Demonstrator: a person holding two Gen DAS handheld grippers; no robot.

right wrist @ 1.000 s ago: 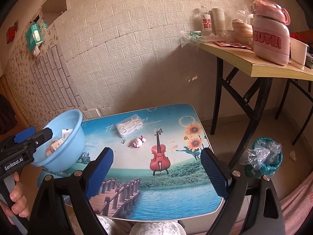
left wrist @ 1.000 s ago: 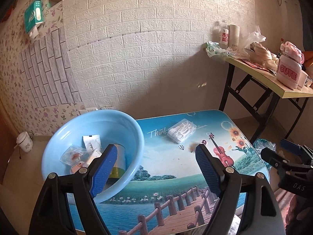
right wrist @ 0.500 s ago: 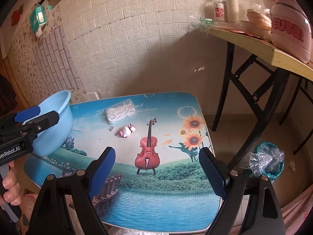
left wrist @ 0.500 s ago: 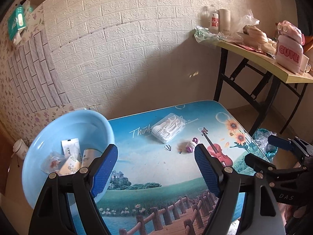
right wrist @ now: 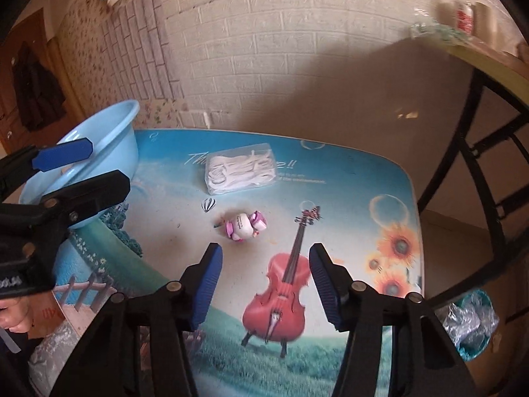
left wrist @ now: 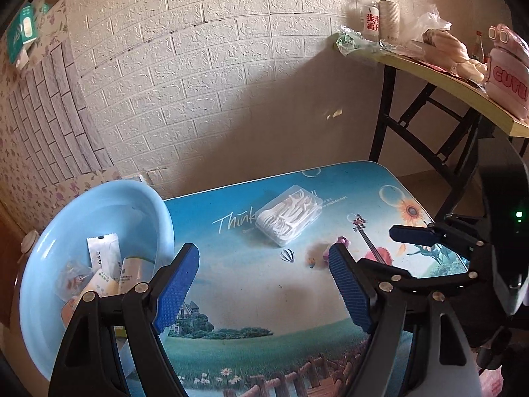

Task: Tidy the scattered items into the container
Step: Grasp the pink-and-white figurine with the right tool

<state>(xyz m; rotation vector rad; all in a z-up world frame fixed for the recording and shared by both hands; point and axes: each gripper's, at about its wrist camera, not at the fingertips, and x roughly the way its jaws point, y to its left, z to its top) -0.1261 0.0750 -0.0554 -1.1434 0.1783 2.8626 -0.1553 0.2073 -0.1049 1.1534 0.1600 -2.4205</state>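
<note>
Right gripper (right wrist: 264, 281) empty, jaws closing, nothing between them. Wrapped candy (right wrist: 245, 225) lies just beyond, slightly left, long axis crosswise. Left gripper (left wrist: 264, 284) apart, farther off.

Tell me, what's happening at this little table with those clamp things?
A person is tidying loose items into the blue basin, holding a two-finger gripper in each hand. Several sachets already lie in the basin. A box of floss picks and a pink candy are still on the table. The right gripper is nearest the candy, its jaws closing with nothing between them yet. The left gripper hangs open over the table beside the basin, empty.
</note>
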